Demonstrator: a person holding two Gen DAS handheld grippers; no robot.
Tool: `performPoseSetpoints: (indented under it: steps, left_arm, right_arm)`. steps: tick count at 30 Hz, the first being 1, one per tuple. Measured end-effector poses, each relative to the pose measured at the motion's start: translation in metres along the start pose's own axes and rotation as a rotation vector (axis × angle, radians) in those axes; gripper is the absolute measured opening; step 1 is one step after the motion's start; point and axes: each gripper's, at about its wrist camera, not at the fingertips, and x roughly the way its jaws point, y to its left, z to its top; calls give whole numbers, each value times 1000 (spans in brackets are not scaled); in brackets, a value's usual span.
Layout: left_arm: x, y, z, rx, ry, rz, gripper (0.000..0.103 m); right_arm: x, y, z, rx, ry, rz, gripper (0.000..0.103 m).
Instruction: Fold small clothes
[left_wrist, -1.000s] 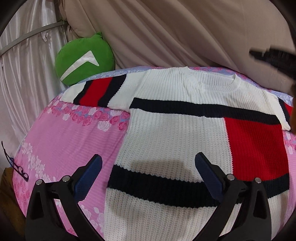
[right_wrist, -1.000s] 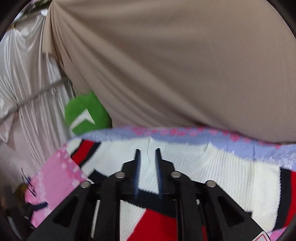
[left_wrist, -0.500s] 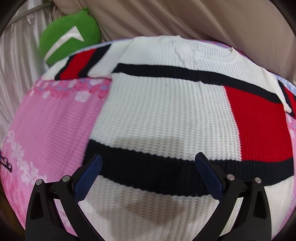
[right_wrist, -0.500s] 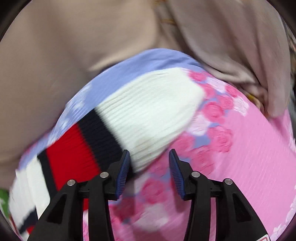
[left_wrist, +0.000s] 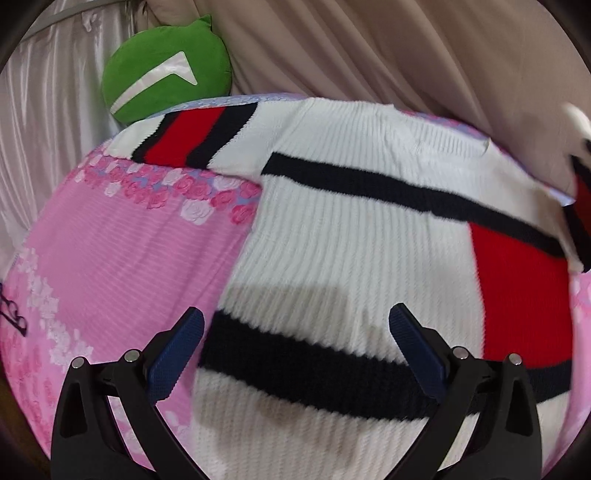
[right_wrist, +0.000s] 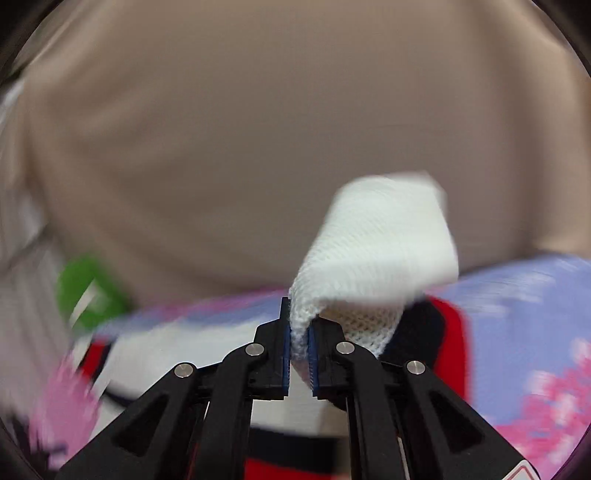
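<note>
A white knit sweater (left_wrist: 332, 236) with black stripes and red blocks lies flat on a pink flowered bed cover (left_wrist: 110, 258). Its left sleeve (left_wrist: 192, 133) stretches out toward the far left. My left gripper (left_wrist: 295, 336) is open and empty, hovering over the sweater's lower black stripe. My right gripper (right_wrist: 299, 339) is shut on the white cuff of the right sleeve (right_wrist: 376, 240) and holds it lifted above the bed. The raised sleeve shows blurred at the right edge of the left wrist view (left_wrist: 580, 155).
A green round cushion (left_wrist: 166, 70) sits at the bed's far left corner. Beige curtains (left_wrist: 388, 48) hang behind the bed, silvery ones (left_wrist: 37, 110) at left. Dark glasses (left_wrist: 13, 314) lie at the bed's left edge.
My right gripper closed on the right sleeve's cuff and lifted it, swinging back toward the sweater. My left gripper drew back a little over the sweater, still open.
</note>
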Motion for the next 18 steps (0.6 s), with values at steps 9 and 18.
performPoseSetpoints:
  steps: [9,18]
  left_arm:
    - [52,-3,43,-69,132,-237,98]
    - [104,-27,81,-91,157,-231,98]
  right_arm:
    - [62,74,-99,-95,267,114,22]
    - [-4,-65,-73,218,150,-185,59]
